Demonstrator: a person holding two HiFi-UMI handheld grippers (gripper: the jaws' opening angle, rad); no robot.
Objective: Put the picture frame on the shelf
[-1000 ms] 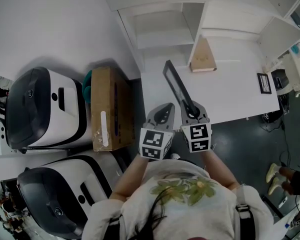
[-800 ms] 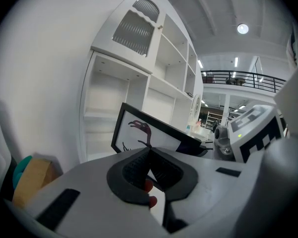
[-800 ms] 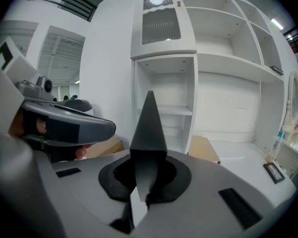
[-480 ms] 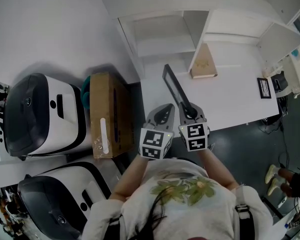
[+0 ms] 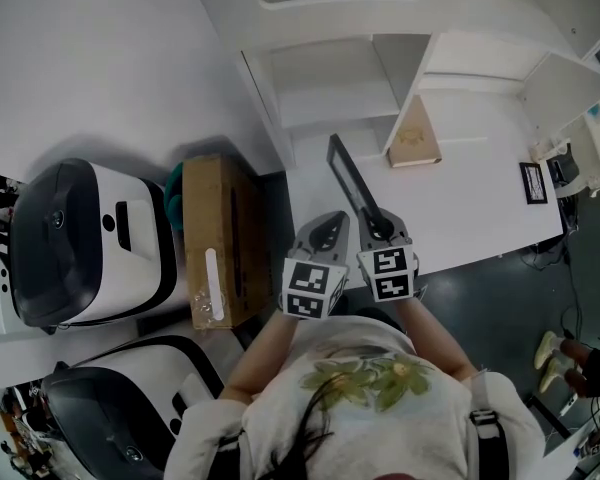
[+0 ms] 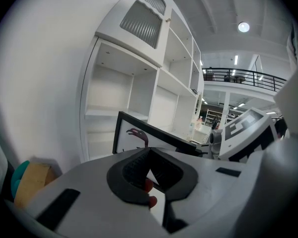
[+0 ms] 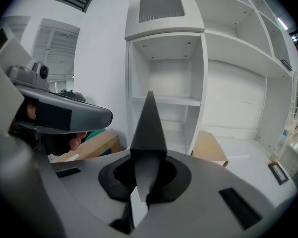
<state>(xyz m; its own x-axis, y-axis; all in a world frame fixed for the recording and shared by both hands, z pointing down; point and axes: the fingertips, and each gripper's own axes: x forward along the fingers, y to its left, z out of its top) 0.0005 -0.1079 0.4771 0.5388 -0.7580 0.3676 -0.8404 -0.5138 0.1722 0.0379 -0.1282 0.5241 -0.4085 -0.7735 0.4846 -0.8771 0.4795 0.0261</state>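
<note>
A thin black picture frame point(image 5: 349, 171) sticks out edge-on from my right gripper point(image 5: 379, 225), which is shut on its lower end. In the right gripper view the frame point(image 7: 149, 127) rises as a dark spike in front of the white shelf unit point(image 7: 164, 100). My left gripper point(image 5: 323, 230) sits just left of the right one, shut with nothing in it. From the left gripper view the frame's front point(image 6: 148, 133) shows a flamingo drawing, beyond the left gripper point(image 6: 149, 168). The shelf unit point(image 5: 330, 78) stands a short way ahead, its compartments empty.
A brown board point(image 5: 413, 134) leans at the shelf's divider on the white desk point(image 5: 470, 193). A small black-framed item point(image 5: 531, 182) lies at the desk's right edge. A cardboard box point(image 5: 218, 238) and two white-and-black machines point(image 5: 80, 238) stand on the left.
The shelf, desk and boxes have slid slightly down in the head view. Both grippers keep the same pose, with the frame still in the right one.
</note>
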